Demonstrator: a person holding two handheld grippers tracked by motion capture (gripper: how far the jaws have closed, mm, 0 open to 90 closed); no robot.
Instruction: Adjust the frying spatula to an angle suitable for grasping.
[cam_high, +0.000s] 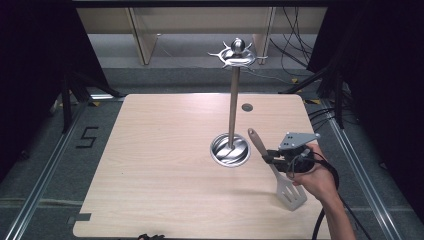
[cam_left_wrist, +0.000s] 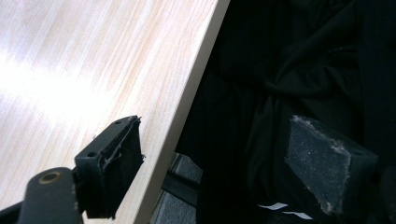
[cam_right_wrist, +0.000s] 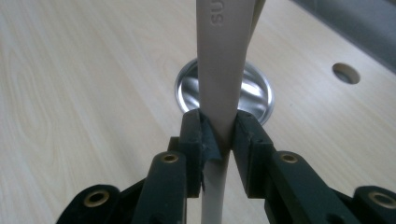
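Note:
A slotted spatula (cam_high: 291, 194) with a beige handle hangs tilted above the table's right side, handle end toward the stand. My right gripper (cam_high: 270, 157) is shut on that handle partway along. In the right gripper view the jaws (cam_right_wrist: 219, 133) pinch the flat beige handle (cam_right_wrist: 222, 60) from both sides. A metal utensil stand (cam_high: 233, 105) rises from a round shiny base (cam_high: 230, 150) at the table's middle, with a ring of hooks (cam_high: 238, 54) on top. My left gripper (cam_left_wrist: 219, 144) is open with nothing between its pads, at the table's near edge over black cloth.
The light wooden table (cam_high: 160, 165) has a small round hole (cam_high: 247, 107) behind the stand. Metal rails run along the floor on both sides. Cables lie on the floor at the back right. The stand's base (cam_right_wrist: 257, 93) lies just beyond the right jaws.

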